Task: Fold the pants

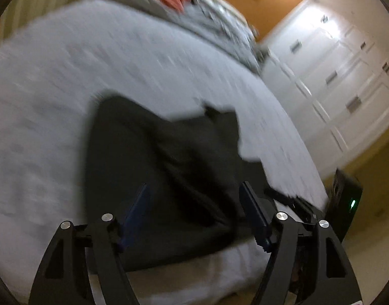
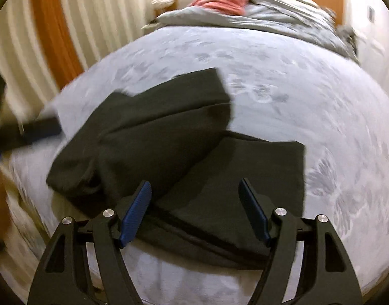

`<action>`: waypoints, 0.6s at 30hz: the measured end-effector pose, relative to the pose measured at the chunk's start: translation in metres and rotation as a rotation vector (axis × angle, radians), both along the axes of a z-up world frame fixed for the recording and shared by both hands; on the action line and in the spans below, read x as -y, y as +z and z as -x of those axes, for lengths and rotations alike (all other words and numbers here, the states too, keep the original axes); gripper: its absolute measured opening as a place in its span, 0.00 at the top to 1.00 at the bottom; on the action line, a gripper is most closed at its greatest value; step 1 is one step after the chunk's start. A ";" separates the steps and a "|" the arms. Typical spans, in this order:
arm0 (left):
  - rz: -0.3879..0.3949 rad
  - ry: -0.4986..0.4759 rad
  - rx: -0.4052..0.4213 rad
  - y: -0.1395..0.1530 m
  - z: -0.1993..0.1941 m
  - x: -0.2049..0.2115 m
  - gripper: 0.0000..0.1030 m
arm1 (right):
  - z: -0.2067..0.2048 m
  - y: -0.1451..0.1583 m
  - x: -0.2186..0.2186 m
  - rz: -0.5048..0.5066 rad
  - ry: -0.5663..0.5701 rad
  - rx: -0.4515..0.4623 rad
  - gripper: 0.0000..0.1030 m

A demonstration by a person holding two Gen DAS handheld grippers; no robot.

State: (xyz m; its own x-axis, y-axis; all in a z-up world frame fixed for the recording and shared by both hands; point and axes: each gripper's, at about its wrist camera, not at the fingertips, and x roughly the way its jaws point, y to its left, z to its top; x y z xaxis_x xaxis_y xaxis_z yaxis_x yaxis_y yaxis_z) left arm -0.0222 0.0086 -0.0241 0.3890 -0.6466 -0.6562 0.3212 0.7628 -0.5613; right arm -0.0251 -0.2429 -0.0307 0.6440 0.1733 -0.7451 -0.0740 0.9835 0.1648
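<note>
Pale grey bed (image 2: 283, 76) carries your dark pants (image 2: 169, 137), folded over near its front edge. Both tools, left tool (image 1: 194, 198) and right tool (image 2: 194, 195), hang released and empty just above them; the bundle's long axis runs crosswise before you, about equally near both.

Both blurry wrist views look down, apparently close, sharing the bed (image 1: 67, 76).
</note>
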 end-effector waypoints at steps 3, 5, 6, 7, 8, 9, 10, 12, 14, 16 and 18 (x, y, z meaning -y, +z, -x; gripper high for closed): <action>-0.031 -0.034 -0.095 -0.021 -0.015 0.034 0.24 | 0.007 -0.003 0.020 -0.020 -0.058 -0.008 0.33; -0.020 -0.026 -0.151 -0.030 -0.025 0.046 0.22 | 0.011 -0.005 0.032 -0.027 -0.090 -0.009 0.33; -0.021 -0.006 -0.156 -0.032 -0.030 0.053 0.22 | 0.012 -0.005 0.036 -0.034 -0.100 -0.007 0.33; -0.023 0.010 -0.144 -0.032 -0.033 0.058 0.22 | 0.012 -0.005 0.039 -0.041 -0.110 -0.006 0.32; -0.012 0.019 -0.123 -0.030 -0.036 0.065 0.24 | 0.014 -0.005 0.045 -0.052 -0.122 -0.003 0.31; 0.006 0.020 -0.111 -0.029 -0.039 0.068 0.33 | 0.015 -0.006 0.051 -0.061 -0.135 0.000 0.31; 0.020 0.014 -0.100 -0.028 -0.040 0.073 0.49 | 0.016 -0.006 0.056 -0.071 -0.149 0.000 0.30; 0.029 -0.006 -0.074 -0.019 -0.044 0.077 0.86 | 0.014 -0.008 0.065 -0.088 -0.173 -0.003 0.30; 0.081 0.038 -0.002 0.005 -0.038 0.062 0.87 | 0.015 -0.006 0.072 -0.108 -0.202 0.003 0.30; 0.158 0.098 0.081 0.035 -0.033 0.028 0.88 | 0.015 -0.002 0.071 -0.120 -0.198 0.024 0.30; 0.230 0.176 0.140 0.056 -0.027 -0.017 0.88 | 0.015 0.001 0.057 -0.108 -0.158 0.039 0.30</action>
